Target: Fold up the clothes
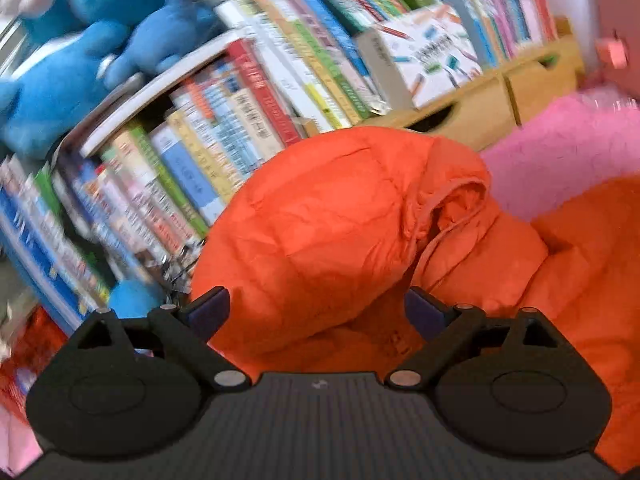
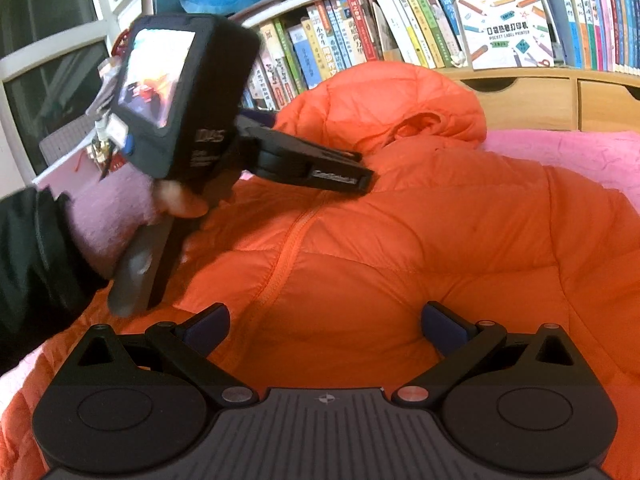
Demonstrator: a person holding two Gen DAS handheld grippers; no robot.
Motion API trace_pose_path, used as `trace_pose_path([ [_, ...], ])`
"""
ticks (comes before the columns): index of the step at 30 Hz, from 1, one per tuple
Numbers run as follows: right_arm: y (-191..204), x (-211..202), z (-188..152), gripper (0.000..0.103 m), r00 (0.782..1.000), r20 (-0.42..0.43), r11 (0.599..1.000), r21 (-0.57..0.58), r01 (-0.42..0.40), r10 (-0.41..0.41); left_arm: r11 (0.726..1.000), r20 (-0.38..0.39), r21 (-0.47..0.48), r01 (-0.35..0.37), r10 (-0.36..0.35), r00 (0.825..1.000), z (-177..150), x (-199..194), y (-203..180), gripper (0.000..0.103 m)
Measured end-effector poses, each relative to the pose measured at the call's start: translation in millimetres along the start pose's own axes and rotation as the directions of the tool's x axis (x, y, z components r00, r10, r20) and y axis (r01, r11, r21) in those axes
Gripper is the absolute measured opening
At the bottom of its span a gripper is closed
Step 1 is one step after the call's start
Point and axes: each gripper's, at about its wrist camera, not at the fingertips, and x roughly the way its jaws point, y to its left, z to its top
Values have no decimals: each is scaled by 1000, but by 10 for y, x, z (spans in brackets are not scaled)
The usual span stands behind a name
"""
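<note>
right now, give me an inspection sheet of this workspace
surface: pink blanket, mostly covered by the jacket
job's things: orange puffer jacket lying zipped, hood bunched towards the shelves
clutter: nothing seen on the jacket
grippers: left hand-held gripper open, over the hood end; right hand-held gripper open, over the jacket front, holding nothing
cables: nothing seen
surroundings: bookshelf, blue plush toys, label printer box, wooden drawers

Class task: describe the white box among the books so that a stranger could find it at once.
Behind the orange jacket runs a shelf of upright books. The white box stands before them on the wooden drawers; unlike the narrow spines, its broad face shows coloured pencils.
</note>
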Motion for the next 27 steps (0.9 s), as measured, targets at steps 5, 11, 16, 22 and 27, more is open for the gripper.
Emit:
trace_pose_path([
  [5,-280,-161,27,103,988,150,984,173,-52,26,995,-15,-95,-16,14,1000,-320,-494,259,99],
  [11,-522,-210,57,102,985,160,964,266,26,-70,988,-89,-87,-126,118,989,-881,-804,571,100],
  [16,-694,-378,21,101,937,94,935,148,321,-336,937,-203,-271,-222,170,964,-1202,-826,1066,101],
  [22,-1545,-919,-147,100,755,21,744,189,641,-655,930,-222,-307,-204,138,965,-1216,-803,1117,102],
  [27,-2122,-1825,-472,95,555,67,541,350,765,-829,961,-117,-239,-139,114,987,-1081,-972,881,101],
])
